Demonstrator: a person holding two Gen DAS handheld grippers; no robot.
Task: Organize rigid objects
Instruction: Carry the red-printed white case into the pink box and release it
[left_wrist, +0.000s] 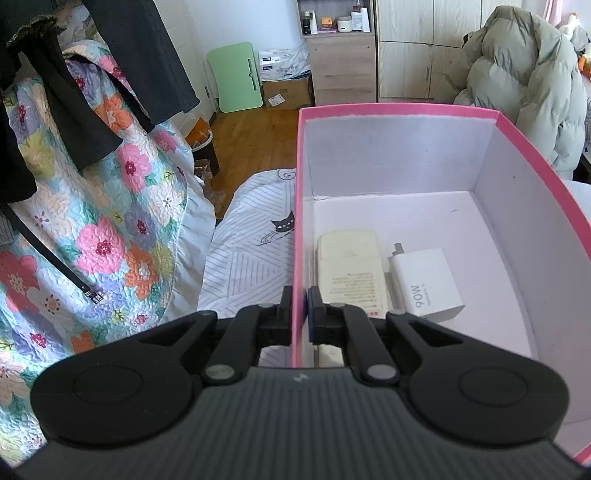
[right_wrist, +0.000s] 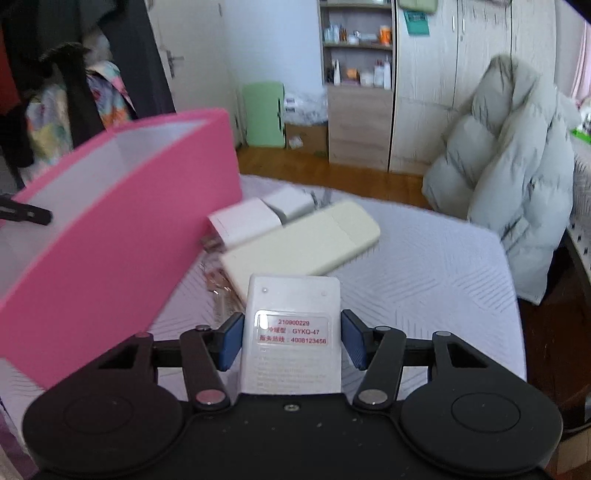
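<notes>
My left gripper (left_wrist: 299, 295) is shut on the left wall of the pink box (left_wrist: 406, 110), one finger outside and one inside. In the box lie a cream remote (left_wrist: 349, 266), face down, and a white 90W charger (left_wrist: 424, 280). My right gripper (right_wrist: 291, 332) is shut on a white remote (right_wrist: 291, 295), its blue pads against both sides and its red-labelled back facing up. Beyond it on the bed lie another cream remote (right_wrist: 303, 243) and two white chargers (right_wrist: 243, 221). The pink box (right_wrist: 122, 258) stands to the left of them.
The bed sheet (right_wrist: 424, 277) is white with a line pattern. A grey puffer jacket (right_wrist: 517, 166) hangs at the right. A floral quilt (left_wrist: 110, 221) and dark clothes hang at the left. A wooden cabinet (left_wrist: 343, 70) and a green board (left_wrist: 236, 77) stand by the far wall.
</notes>
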